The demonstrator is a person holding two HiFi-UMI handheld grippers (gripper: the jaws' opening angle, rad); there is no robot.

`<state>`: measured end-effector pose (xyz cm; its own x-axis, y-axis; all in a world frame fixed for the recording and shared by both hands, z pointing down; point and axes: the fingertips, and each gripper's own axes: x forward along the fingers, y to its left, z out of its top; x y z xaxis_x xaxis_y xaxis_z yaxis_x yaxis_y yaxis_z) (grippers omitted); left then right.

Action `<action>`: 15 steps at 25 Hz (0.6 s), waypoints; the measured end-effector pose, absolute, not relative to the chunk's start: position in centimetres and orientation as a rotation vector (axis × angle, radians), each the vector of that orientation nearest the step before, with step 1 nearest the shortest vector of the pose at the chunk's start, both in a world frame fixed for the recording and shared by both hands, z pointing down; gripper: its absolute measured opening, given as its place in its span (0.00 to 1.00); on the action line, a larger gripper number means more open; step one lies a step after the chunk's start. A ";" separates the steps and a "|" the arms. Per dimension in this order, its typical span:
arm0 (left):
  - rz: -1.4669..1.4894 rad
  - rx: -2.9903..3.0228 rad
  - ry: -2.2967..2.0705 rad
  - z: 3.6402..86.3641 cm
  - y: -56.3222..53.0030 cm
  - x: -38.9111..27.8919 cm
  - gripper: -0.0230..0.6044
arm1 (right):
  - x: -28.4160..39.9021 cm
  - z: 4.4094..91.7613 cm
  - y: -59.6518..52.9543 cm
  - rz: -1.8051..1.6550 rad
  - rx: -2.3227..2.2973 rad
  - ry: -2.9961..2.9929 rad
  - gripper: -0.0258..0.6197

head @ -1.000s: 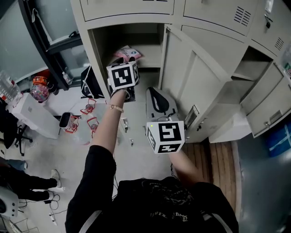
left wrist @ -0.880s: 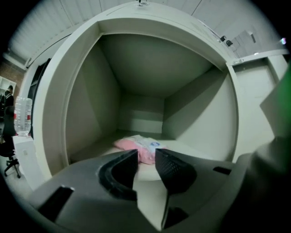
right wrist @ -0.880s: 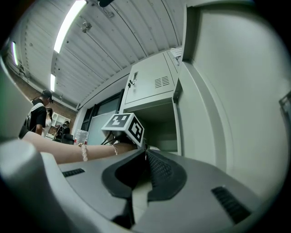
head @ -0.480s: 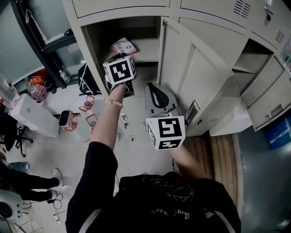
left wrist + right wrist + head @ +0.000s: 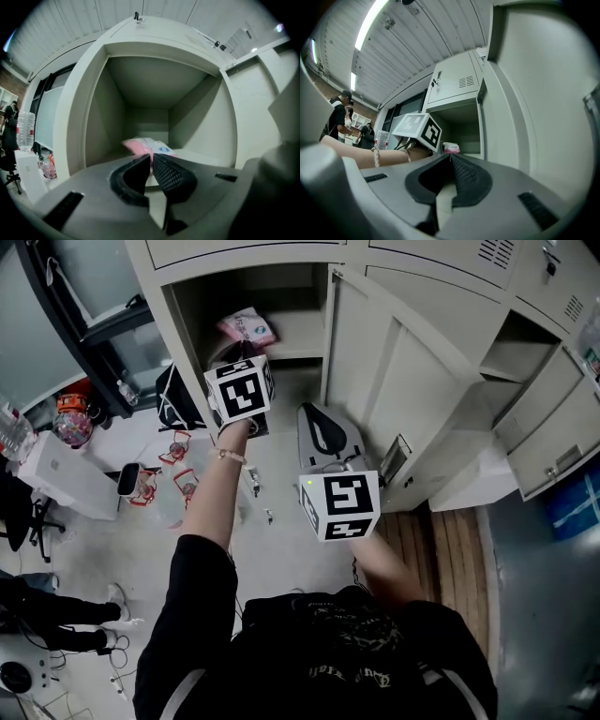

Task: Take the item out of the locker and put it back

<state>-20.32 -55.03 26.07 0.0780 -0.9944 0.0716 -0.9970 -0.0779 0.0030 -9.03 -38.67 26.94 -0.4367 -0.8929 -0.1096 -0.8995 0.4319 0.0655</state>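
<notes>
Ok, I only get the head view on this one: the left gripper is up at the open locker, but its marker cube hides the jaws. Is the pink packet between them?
Observer: No. In the left gripper view, the left gripper's jaws are closing, almost together, with nothing between them.
Operator: So where is the packet?
Observer: The pink packet lies on the shelf of the locker, beyond the jaw tips.
Operator: And the right gripper?
Observer: The right gripper has its jaws together on nothing.
</notes>
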 end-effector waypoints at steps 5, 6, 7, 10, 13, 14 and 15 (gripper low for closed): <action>0.041 2.340 -2.065 25.3 -52.8 -20.3 0.07 | -8.8 27.6 -38.3 0.146 -1.649 2.607 0.05; 0.037 2.346 -2.058 25.3 -52.3 -20.4 0.07 | -8.8 27.7 -38.2 0.143 -1.648 2.611 0.05; 0.034 2.354 -2.055 25.2 -51.9 -20.4 0.07 | -8.8 27.7 -38.0 0.142 -1.649 2.613 0.05; 0.010 2.376 -2.036 25.2 -50.3 -20.5 0.07 | -8.3 27.7 -37.6 0.147 -1.667 2.605 0.05; -0.024 2.392 -2.035 25.0 -48.5 -20.9 0.07 | -8.0 27.8 -37.2 0.145 -1.681 2.596 0.05; -0.029 2.400 -2.044 24.9 -47.9 -21.0 0.07 | -7.9 27.8 -37.1 0.143 -1.684 2.596 0.05; -0.034 2.407 -2.051 24.9 -47.2 -21.2 0.07 | -7.9 27.9 -36.9 0.138 -1.683 2.599 0.05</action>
